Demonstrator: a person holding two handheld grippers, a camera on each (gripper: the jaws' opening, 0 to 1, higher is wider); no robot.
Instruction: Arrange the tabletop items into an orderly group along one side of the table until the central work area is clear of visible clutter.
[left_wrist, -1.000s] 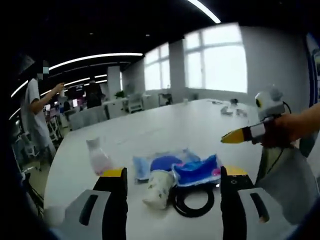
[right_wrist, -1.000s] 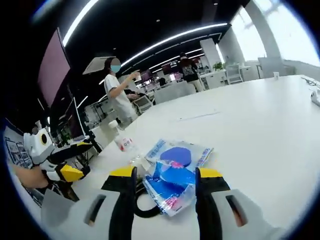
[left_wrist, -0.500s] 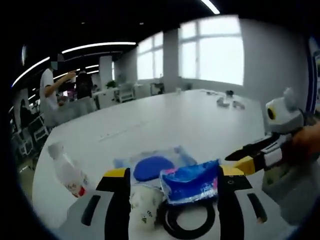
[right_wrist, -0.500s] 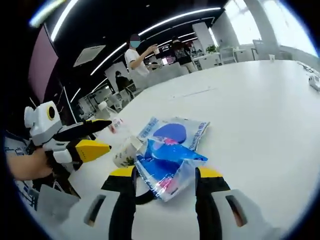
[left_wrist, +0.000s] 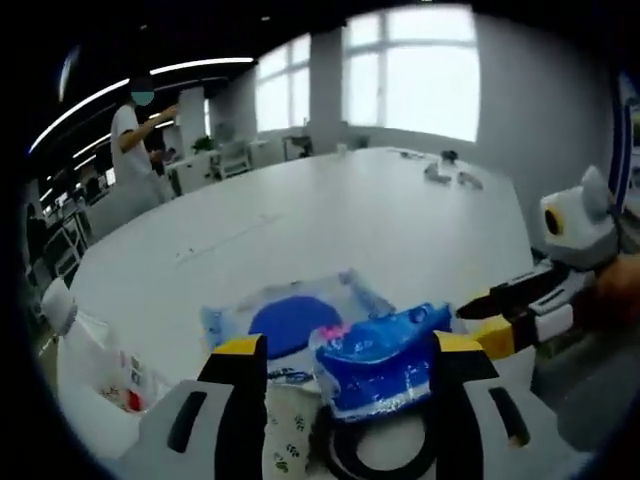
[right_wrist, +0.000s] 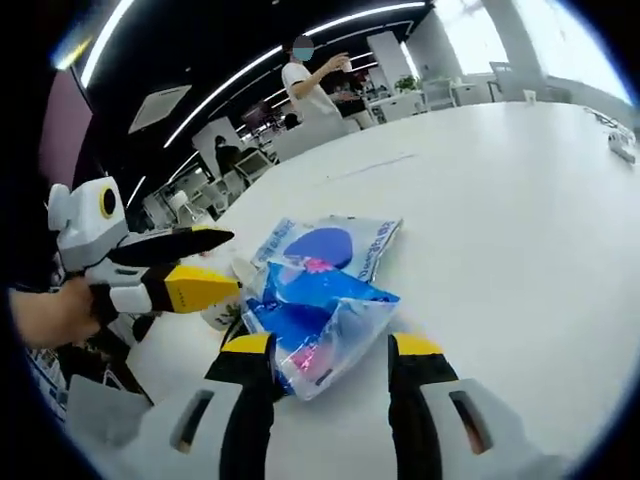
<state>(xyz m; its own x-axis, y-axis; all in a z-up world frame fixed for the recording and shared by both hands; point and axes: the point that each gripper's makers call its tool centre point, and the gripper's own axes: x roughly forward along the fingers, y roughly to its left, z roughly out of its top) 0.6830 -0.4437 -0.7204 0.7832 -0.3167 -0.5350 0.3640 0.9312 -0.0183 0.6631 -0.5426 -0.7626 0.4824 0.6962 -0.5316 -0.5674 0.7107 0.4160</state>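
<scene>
A pile lies on the white table (left_wrist: 380, 210). It holds a crinkled blue packet (left_wrist: 375, 355), a flat clear packet with a blue disc (left_wrist: 290, 320), a patterned paper cup (left_wrist: 290, 435) and a black ring (left_wrist: 385, 460). My left gripper (left_wrist: 348, 350) is open, its jaws standing either side of the cup and the blue packet. My right gripper (right_wrist: 330, 350) is open too, with the blue packet (right_wrist: 315, 310) lying between its jaws and the disc packet (right_wrist: 325, 240) beyond. The left gripper (right_wrist: 185, 270) comes in from the left beside the cup (right_wrist: 222, 315). The right gripper (left_wrist: 510, 310) shows at the right.
A plastic bottle (left_wrist: 85, 365) lies at the left near the table edge. Small items (left_wrist: 445, 170) sit far across the table (right_wrist: 500, 200). A person (right_wrist: 315, 80) stands beyond the table among desks and chairs. Bare tabletop stretches behind the pile.
Both cameras have come lower and closer to the pile. In the right gripper view the left gripper now reaches up beside the cup. The jaws of both stay spread.
</scene>
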